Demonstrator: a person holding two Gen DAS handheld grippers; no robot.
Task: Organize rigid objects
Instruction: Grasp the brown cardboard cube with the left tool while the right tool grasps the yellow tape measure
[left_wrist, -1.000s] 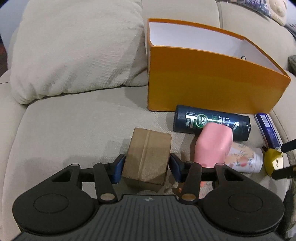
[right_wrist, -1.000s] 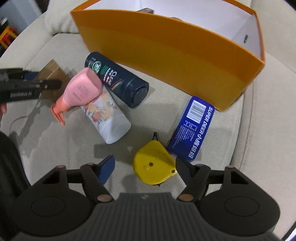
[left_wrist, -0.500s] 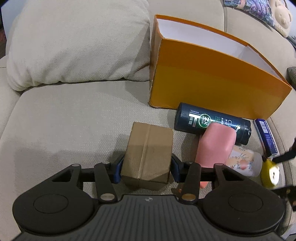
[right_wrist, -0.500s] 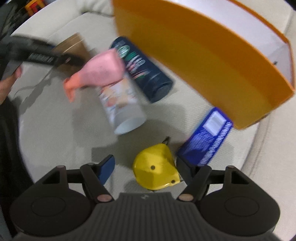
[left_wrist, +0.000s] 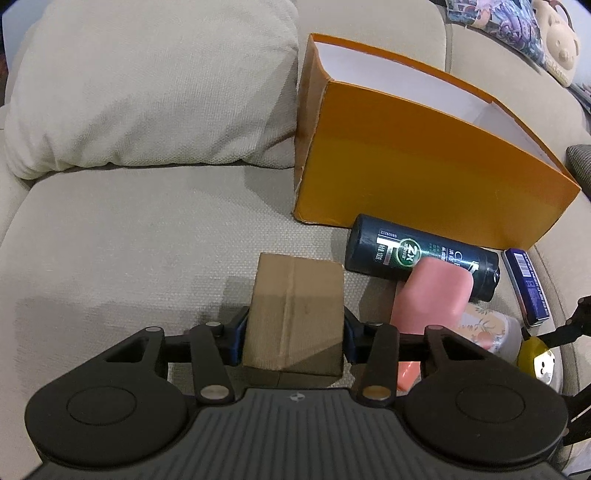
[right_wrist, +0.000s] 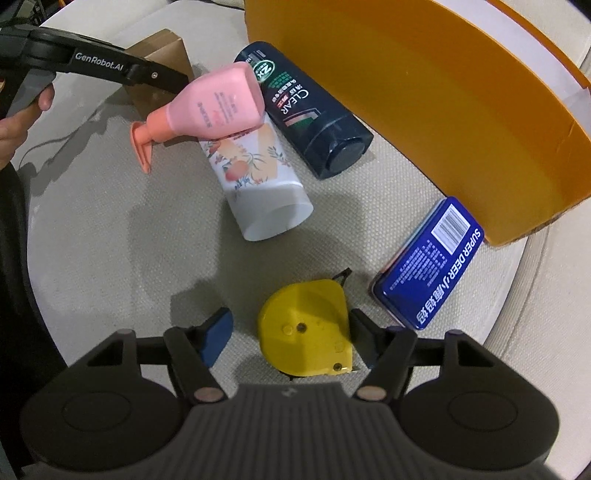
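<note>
My left gripper (left_wrist: 293, 334) has closed in over the last second: a moment ago there were gaps either side of the brown carton (left_wrist: 295, 310), and now both blue pads sit flush against its sides, so I judge I have hold of it. It rests on the sofa seat (left_wrist: 129, 240), near and left of the orange box (left_wrist: 424, 173). The grip looks ready for a lift, and the box's open top is the likely place for it.

My right gripper (right_wrist: 291, 332) has dropped lower over the yellow tape measure (right_wrist: 306, 332) and narrowed a little. The right pad is at its edge or just touching; the left finger (right_wrist: 216, 334) stands apart from it with bare cushion between, so nothing is held there yet. It needs more closing before any lift.

The rest lies loose on the seat: the blue tin (right_wrist: 432, 266) just right of the tape and near the box's corner, the dark bottle (right_wrist: 306, 110) along the box's near wall, and the pink bottle (right_wrist: 214, 107) propped across the white floral one (right_wrist: 258, 184).
</note>
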